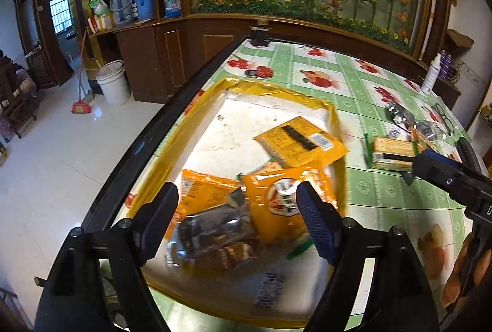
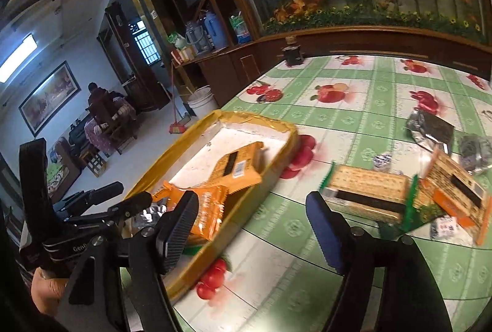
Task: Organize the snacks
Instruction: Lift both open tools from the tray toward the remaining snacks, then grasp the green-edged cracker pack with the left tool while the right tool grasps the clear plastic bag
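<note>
Tray (image 1: pixel 196 116) — orange snack packets (image 1: pixel 303 141) inside

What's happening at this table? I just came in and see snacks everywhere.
A person with a gripper in each hand is sorting snacks into a yellow-rimmed tray. The left gripper hangs open over the tray, above a clear packet of dark snacks and orange packets. The right gripper is open and empty, facing a cracker pack on the tablecloth, outside the tray beside other loose packets.
</note>
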Available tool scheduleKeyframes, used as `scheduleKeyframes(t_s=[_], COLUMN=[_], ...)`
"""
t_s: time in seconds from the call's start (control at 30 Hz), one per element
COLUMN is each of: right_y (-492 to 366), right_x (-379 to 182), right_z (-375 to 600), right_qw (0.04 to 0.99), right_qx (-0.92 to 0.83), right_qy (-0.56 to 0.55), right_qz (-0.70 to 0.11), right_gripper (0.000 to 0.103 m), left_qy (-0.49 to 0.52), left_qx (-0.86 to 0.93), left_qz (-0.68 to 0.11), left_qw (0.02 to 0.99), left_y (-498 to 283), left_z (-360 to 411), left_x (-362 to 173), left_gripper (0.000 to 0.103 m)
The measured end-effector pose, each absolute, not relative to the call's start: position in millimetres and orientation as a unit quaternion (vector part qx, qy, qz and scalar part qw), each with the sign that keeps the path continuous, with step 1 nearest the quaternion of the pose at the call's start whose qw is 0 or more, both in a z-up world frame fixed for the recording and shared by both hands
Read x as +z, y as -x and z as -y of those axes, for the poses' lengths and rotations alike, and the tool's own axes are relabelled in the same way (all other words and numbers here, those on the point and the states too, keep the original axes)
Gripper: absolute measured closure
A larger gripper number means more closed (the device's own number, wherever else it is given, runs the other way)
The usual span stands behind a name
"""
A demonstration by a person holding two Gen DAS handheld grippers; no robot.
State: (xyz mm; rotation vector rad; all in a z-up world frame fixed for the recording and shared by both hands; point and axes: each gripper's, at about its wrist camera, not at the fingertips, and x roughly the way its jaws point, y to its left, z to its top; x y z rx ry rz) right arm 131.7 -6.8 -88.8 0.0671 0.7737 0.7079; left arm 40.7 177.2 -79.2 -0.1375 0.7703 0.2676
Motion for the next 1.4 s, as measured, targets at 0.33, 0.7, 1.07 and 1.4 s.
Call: scheduleKeyframes(t_s=[0.33,0.7,1.07,1.4], right_y=[-134,-132,-155,-208], right_x=[-100,-103,-102,-100], right_z=[128,170,174,192], right_qw=[0.893,0.899,0.900,0.901], right_qx=[0.239,0.213,0.218,0.177], right_qy=[-0.074,-0.087,-0.050,-0.087], right_qz=[-0.374,-0.373,-0.374,-0.386], right_gripper=[0.025,0.024,0.024,0.023], left_qy=[0.020,-0.028,-0.041,-0.059], left_qx=[0.068,0.015,-0.006,-0.035], left_qz=[-0.385,-0.404,-0.423,-0.447], left_qw=[0.920,0.914,0.905,0.892], left_y=[-65,-81,-102,-158], left_z=[-103,-39,-24,-19], left_x=[-75,-80,-90,-104], left_gripper=[0.024,0.024,0.024,0.024])
